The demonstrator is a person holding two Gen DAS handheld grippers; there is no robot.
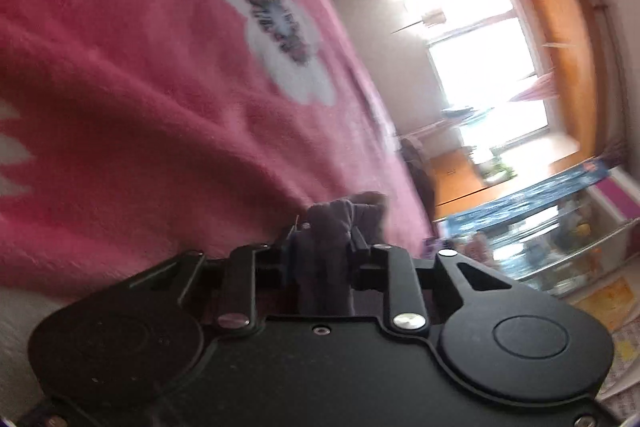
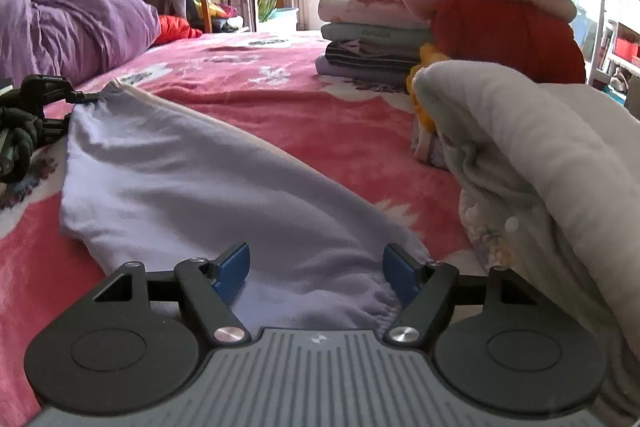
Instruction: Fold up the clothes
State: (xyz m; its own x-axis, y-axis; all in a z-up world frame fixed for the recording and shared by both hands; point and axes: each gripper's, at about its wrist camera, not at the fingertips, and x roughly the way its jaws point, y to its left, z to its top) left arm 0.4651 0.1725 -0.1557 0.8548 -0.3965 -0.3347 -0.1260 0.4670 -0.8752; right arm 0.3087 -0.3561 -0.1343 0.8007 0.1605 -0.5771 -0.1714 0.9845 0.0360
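Observation:
A pale lavender garment lies stretched across the pink flowered blanket. Its gathered elastic end lies between the blue pads of my right gripper, which is open and straddles the cloth. The far corner is pinched by my left gripper at the left edge, lifted a little off the bed. In the left wrist view, my left gripper is shut on a bunched fold of that garment, with the blanket tilted behind it.
A cream bundle of clothes lies close on the right. Behind it rise stacks of folded clothes and red and pink bedding. A purple quilt lies at the back left. A dark sleeve is at the left edge.

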